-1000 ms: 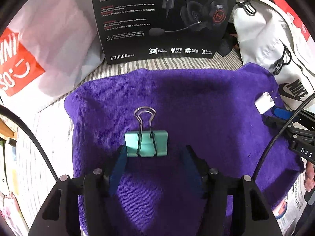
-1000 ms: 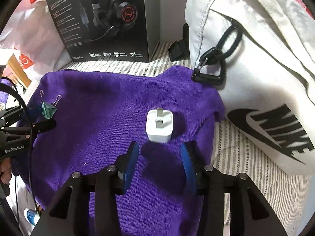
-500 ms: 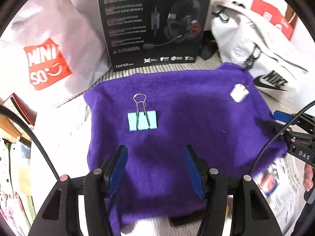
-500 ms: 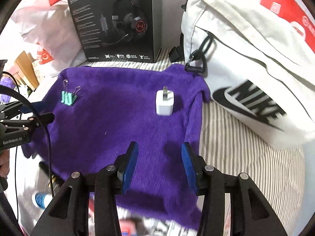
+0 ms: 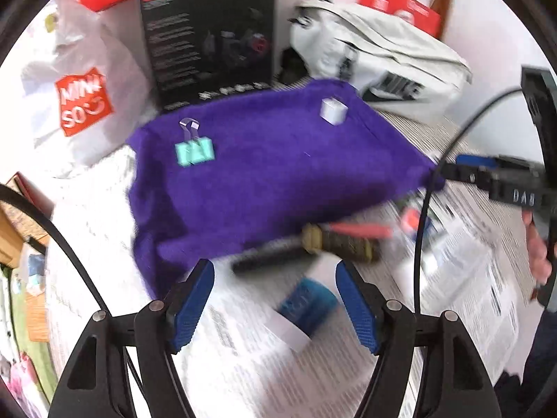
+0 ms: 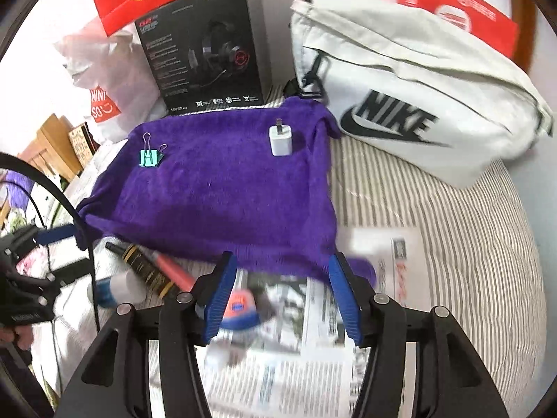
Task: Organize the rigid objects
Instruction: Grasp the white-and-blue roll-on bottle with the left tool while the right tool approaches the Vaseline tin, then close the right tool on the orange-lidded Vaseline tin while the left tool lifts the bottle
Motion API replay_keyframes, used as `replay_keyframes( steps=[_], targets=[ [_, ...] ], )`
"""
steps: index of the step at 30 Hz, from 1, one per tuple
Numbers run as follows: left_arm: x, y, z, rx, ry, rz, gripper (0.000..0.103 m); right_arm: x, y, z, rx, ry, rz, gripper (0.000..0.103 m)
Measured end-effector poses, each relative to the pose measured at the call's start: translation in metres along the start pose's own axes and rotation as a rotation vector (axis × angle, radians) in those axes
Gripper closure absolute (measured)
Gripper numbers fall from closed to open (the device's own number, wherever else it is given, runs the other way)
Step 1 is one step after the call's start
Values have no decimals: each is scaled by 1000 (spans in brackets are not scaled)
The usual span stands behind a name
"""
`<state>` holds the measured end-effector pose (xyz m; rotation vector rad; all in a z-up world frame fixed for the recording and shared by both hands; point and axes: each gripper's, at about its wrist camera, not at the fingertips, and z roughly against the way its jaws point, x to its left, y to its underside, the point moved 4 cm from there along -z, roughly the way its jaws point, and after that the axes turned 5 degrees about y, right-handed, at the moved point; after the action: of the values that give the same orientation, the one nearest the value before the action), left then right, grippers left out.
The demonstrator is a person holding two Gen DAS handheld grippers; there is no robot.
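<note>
Binder clip (image 6: 150, 157): mint green, lying on the purple towel (image 6: 222, 191) near its far left corner, wire handles splayed; nothing touches it.
Charger plug (image 6: 280, 140): white cube with prongs pointing away, standing on the same towel near its far right corner, well apart from the clip.
Left gripper (image 5: 275, 299): blue pads spread fairly wide and opening, nothing between them; it hangs over the near edge of the towel and the printed paper below.
Right gripper (image 6: 282, 292): jaws at a middling gap and opening, empty; it hangs over the towel's near edge and the newspaper (image 6: 296, 341).
Clutter at the near edge: a dark marker with a gold-patterned barrel and a pink-red part (image 6: 153, 271) lies partly tucked against the towel; beside it a white tube with a blue end (image 6: 115, 289); an orange and blue round item (image 6: 240, 308) shows just behind the right gripper's left pad. All are blurred.
Behind the towel: a black headset box (image 6: 205, 59) stands upright, a red box on top of it; a white Miniso bag (image 5: 83, 101) to its left; a pale Nike bag (image 6: 400, 104) to its right, touching the towel's corner.
Surface: grey and white striped bedding (image 6: 452, 244), with newspaper sheets spread over the near part.
Room: white wall behind; wooden items at far left.
Person: a hand (image 5: 538, 247) at the right rim of the left view.
</note>
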<state>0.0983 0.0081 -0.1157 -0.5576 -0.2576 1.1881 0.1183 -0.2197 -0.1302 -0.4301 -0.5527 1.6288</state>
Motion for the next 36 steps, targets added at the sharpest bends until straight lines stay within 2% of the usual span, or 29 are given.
replay_keyframes(
  steps=[2, 6, 11, 13, 14, 18, 21, 29, 33, 36],
  targets=[
    [-7, 10, -6, 21, 10, -38, 32, -5, 10, 7, -2, -3, -21, 48],
    [-13, 23, -22, 65, -26, -101, 32, -12, 27, 16, 1, -7, -47, 47],
    [-19, 26, -41, 97, -3, -138, 32, -19, 44, 14, 24, 7, -54, 47],
    [-22, 26, -46, 98, 7, -148, 39, -22, 47, 12, 32, 10, -60, 47],
    [-23, 27, -47, 102, 28, -142, 49, -24, 49, 11, 36, 12, -64, 47],
    [-22, 32, -39, 96, 54, -95, 63, -30, 54, 7, 50, 15, -77, 47],
    [-17, 41, -32, 87, 74, -30, 64, -32, 55, 6, 56, 16, -85, 47],
    [-20, 39, -34, 82, 53, -23, 65, -23, 55, -2, 74, -8, -68, 47],
    [-25, 38, -37, 80, 20, -59, 67, -17, 55, -5, 77, -24, -55, 47],
    [-23, 40, -35, 75, 22, -33, 67, -10, 53, -6, 67, -37, -34, 47]
  ],
)
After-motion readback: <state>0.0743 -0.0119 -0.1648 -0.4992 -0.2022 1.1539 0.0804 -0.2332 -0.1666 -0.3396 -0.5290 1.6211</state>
